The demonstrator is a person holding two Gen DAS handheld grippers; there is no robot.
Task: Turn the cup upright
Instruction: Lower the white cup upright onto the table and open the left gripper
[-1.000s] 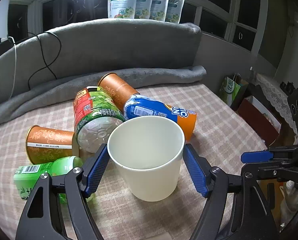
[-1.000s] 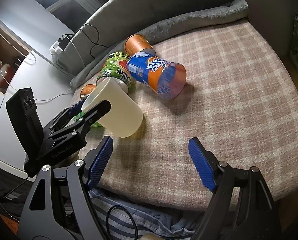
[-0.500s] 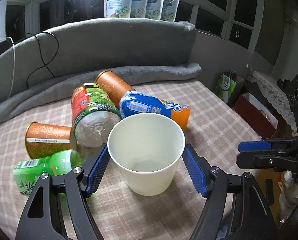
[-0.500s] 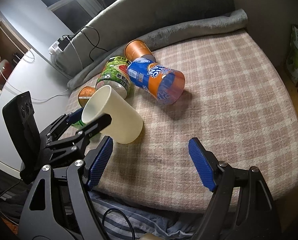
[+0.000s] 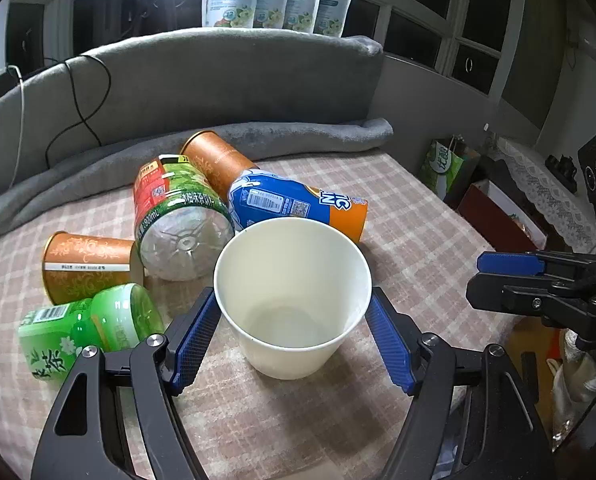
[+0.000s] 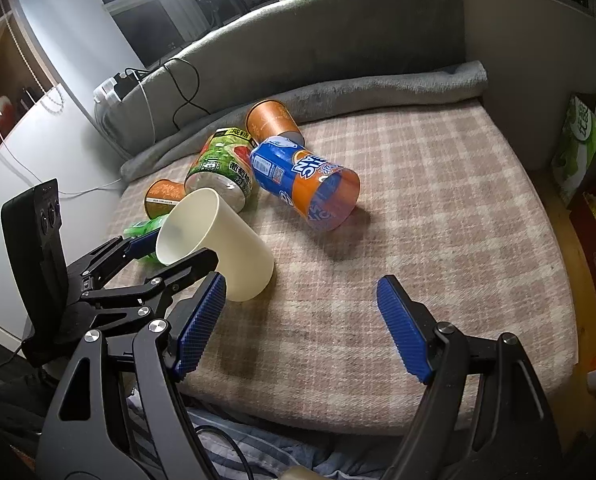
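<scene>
While my left gripper (image 5: 292,338) clamps the white cup (image 5: 292,300) across its rim, mouth toward the camera, I can rotate it upright. In the right view, the cup (image 6: 218,244) leans, base on the checked blanket (image 6: 437,216); my right gripper (image 6: 299,326) hangs open, empty.

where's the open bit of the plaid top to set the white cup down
Bare plaid runs from the orange-and-blue bottle to the right edge and toward the right gripper. Crowded: bottles and brown cups cluster behind the white cup, held by the left gripper.
</scene>
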